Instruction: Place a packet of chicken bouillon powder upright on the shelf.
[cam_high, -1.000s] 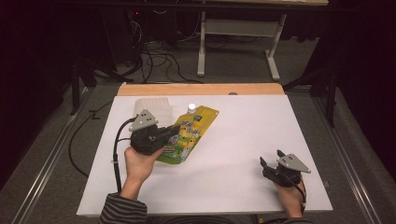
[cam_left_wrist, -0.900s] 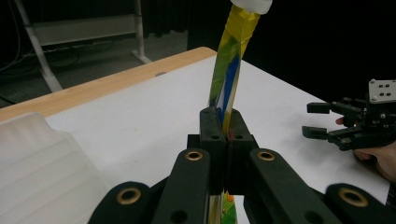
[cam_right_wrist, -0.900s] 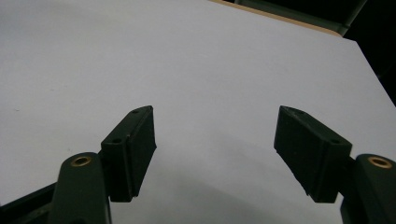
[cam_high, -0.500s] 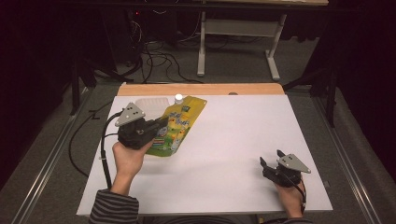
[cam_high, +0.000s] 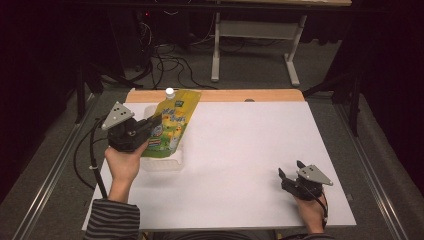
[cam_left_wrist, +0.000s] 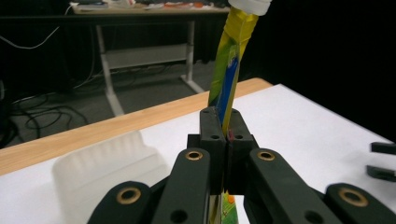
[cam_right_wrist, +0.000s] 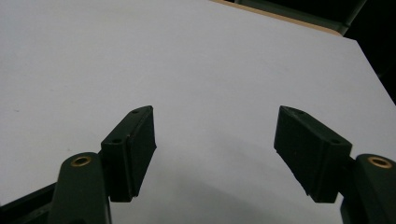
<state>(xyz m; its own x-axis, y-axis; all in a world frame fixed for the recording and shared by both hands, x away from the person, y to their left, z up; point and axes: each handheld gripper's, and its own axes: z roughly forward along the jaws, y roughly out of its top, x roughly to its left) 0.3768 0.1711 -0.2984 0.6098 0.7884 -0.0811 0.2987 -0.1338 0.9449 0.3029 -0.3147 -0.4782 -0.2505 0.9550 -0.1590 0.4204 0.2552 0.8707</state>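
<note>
Dark room, lit white table (cam_high: 240, 150).
Grey floor (cam_high: 250, 75); metal bench frame (cam_high: 255, 45) at 12 o'clock; cables (cam_high: 170, 65) at 11.

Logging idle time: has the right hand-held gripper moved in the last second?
No. In the high view the right hand-held gripper sits at the same spot near the white table's front right corner, open.
</note>
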